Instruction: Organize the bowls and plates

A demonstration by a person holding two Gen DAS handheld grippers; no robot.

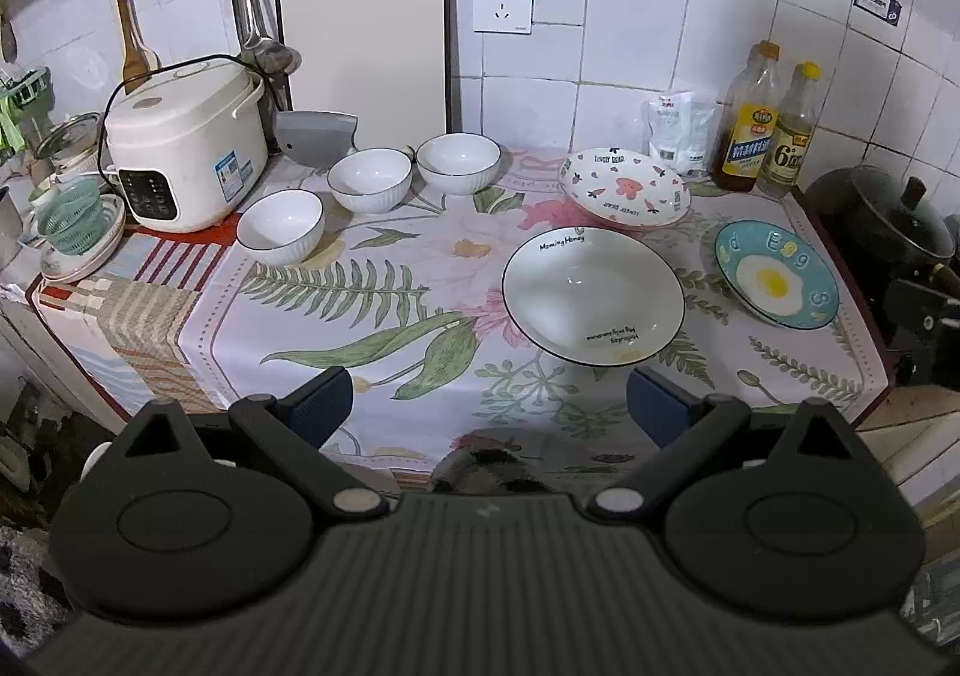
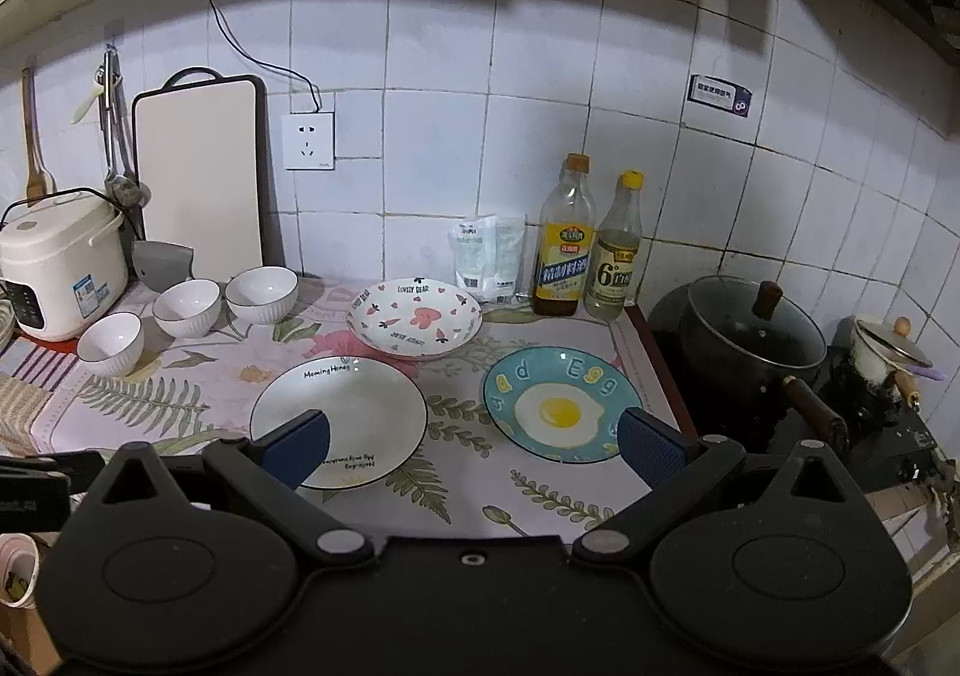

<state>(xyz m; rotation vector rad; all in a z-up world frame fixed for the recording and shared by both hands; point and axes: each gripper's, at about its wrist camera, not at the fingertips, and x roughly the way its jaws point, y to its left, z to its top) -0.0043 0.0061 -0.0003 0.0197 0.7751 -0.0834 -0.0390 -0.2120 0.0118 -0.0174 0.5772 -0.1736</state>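
- While both grippers hover at the near edge of the floral tablecloth (image 1: 384, 316), the left gripper (image 1: 489, 406) and right gripper (image 2: 474, 442) stand spread apart, empty.
- Three white ribbed bowls (image 1: 369, 187) line the far left, beside the rice cooker (image 1: 186, 141).
- The white "Morning Honey" plate (image 1: 594, 295) sits centre-right, the pink-bear plate (image 1: 624, 187) farther back, the blue egg plate (image 1: 777, 274) rightmost.

A: Those white bowls (image 1: 371, 187) and plates (image 1: 593, 295) looked like glossy glazed ceramic, tablecloth (image 1: 372, 328) was matt printed fabric.

B: Yep, and at twelve o'clock, smooth tiles (image 1: 648, 15), glass bottles (image 2: 565, 238).
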